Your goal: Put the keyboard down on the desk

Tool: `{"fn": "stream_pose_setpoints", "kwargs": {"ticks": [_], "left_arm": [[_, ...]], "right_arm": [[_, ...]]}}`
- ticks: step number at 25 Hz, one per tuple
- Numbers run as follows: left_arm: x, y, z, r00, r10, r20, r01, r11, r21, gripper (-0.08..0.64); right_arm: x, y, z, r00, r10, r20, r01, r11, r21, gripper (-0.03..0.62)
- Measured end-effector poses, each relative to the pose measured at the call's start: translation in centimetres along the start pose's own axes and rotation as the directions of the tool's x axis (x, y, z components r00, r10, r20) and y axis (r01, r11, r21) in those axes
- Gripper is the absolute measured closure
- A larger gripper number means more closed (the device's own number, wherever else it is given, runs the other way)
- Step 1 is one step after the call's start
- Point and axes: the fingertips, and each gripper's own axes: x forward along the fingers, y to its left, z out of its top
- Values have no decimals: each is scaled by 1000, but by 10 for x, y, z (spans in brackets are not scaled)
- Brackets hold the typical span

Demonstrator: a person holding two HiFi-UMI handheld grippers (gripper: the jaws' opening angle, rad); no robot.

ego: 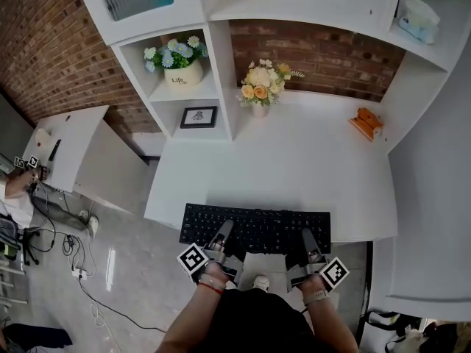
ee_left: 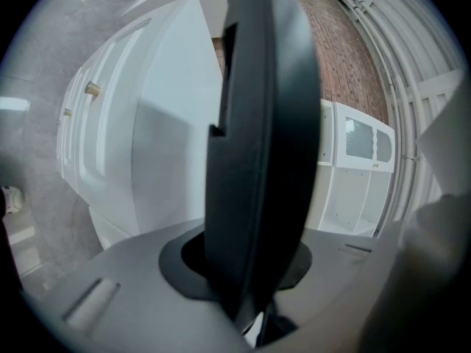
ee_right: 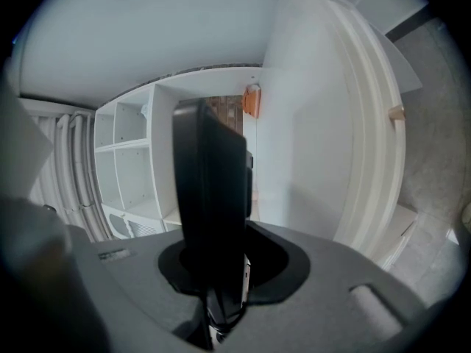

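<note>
The black keyboard (ego: 255,226) lies flat across the front edge of the white desk (ego: 294,160), its near side jutting past the edge toward me. Whether it rests on the desk I cannot tell. My left gripper (ego: 221,235) is shut on the keyboard's near left part, and my right gripper (ego: 309,241) is shut on its near right part. In the left gripper view the keyboard (ee_left: 261,145) is a dark slab seen edge-on between the jaws. It shows the same way in the right gripper view, keyboard (ee_right: 210,212) clamped upright in the picture.
A vase of flowers (ego: 259,87) stands at the desk's back, an orange object (ego: 366,122) at its back right. Shelves at the left hold a flower pot (ego: 176,61) and a framed picture (ego: 199,116). A low white cabinet (ego: 81,153) and floor cables (ego: 81,263) lie left.
</note>
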Motion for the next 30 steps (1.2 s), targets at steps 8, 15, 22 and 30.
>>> {"fn": "stream_pose_setpoints", "kwargs": {"ticks": [8,15,22,30], "left_arm": [[17,2,-12,999,33,-36,-32,999,28,492],[30,3,-16,998,42,-46,-41,999,19,489],[59,9,-18,995,63,-73,-62,998,12,489],[103,20,-13,990,101,-98,-102,995,-13,489]], "right_arm": [[1,-13,19,1000,-24,15,23,999,28,523],[11,-14,29,1000,-25,12,24,999,34,523],[27,-18,50,999,-44,29,43,999,32,523],[57,-25,73,995,-92,43,92,996,20,523]]}}
